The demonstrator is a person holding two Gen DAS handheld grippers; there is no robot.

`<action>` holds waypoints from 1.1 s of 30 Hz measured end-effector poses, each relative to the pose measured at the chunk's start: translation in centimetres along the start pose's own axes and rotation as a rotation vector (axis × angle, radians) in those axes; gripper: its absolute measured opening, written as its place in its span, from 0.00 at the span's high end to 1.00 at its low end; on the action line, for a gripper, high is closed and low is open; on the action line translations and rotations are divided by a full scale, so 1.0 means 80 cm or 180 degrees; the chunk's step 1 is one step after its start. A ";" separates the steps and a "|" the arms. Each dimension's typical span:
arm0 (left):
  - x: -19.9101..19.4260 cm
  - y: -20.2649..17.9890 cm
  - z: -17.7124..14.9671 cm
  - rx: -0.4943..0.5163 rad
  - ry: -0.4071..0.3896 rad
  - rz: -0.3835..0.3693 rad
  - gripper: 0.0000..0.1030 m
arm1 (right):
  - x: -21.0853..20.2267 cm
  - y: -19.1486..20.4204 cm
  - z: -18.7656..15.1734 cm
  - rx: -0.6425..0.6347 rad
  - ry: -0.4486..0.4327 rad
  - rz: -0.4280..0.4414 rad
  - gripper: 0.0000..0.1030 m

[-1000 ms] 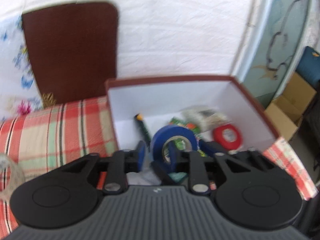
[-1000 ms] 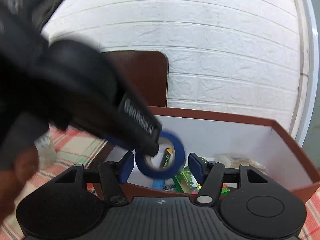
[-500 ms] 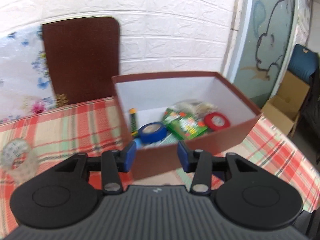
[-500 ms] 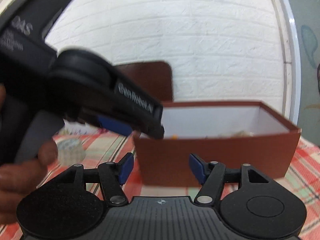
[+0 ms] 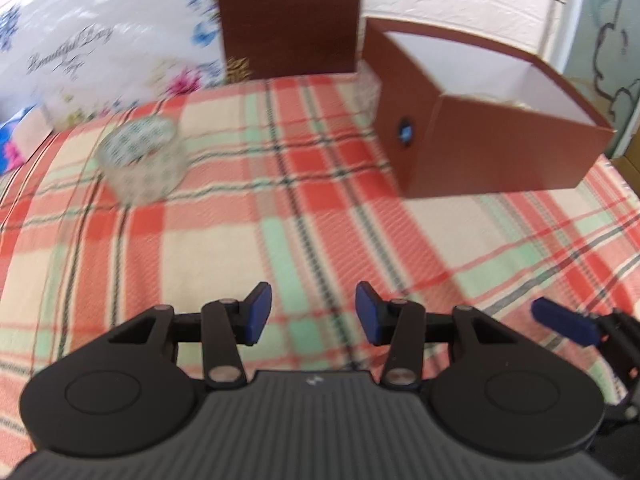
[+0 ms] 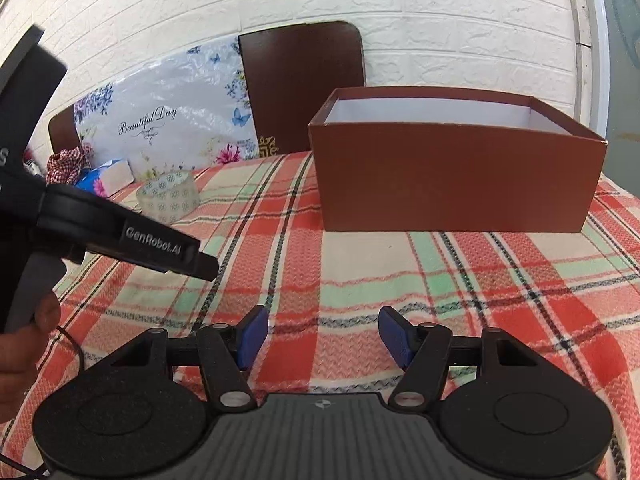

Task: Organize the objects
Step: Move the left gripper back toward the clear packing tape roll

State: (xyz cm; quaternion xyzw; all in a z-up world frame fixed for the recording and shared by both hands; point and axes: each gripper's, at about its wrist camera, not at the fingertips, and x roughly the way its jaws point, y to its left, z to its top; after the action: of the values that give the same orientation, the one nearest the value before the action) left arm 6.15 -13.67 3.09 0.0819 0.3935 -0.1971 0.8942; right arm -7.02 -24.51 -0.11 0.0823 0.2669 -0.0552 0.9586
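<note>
Where brick wall [image 6: 440, 8] backs it, plaid tablecloth [image 6: 400, 272].

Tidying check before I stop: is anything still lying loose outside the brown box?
Yes. One patterned clear tape roll sits alone on the plaid cloth, left of the brown box. Both sets of jaws are open and empty.

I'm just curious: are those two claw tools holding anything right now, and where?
No. The left gripper and right gripper are both open, nothing between their fingers.

Left gripper [image 5: 313, 312], right gripper [image 6: 320, 338]: both agape, empty
</note>
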 end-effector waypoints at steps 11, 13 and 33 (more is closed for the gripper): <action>-0.001 0.058 -0.039 -0.0117 -0.0002 0.0257 0.47 | 0.014 0.042 -0.012 -0.0328 0.0238 0.0118 0.39; -0.002 0.068 -0.043 -0.0138 -0.0034 0.0283 0.45 | 0.017 0.048 -0.012 -0.0367 0.0265 0.0133 0.39; 0.003 0.278 -0.080 -0.1067 -0.0805 0.1174 0.23 | 0.199 0.198 0.082 -0.1069 -0.0030 0.0559 0.16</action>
State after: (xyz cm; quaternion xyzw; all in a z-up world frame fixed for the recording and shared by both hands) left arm 11.31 8.39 -1.61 -0.0223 0.2844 0.0282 0.9580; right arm 12.17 -11.15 -0.83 -0.0562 0.2597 0.0736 0.9612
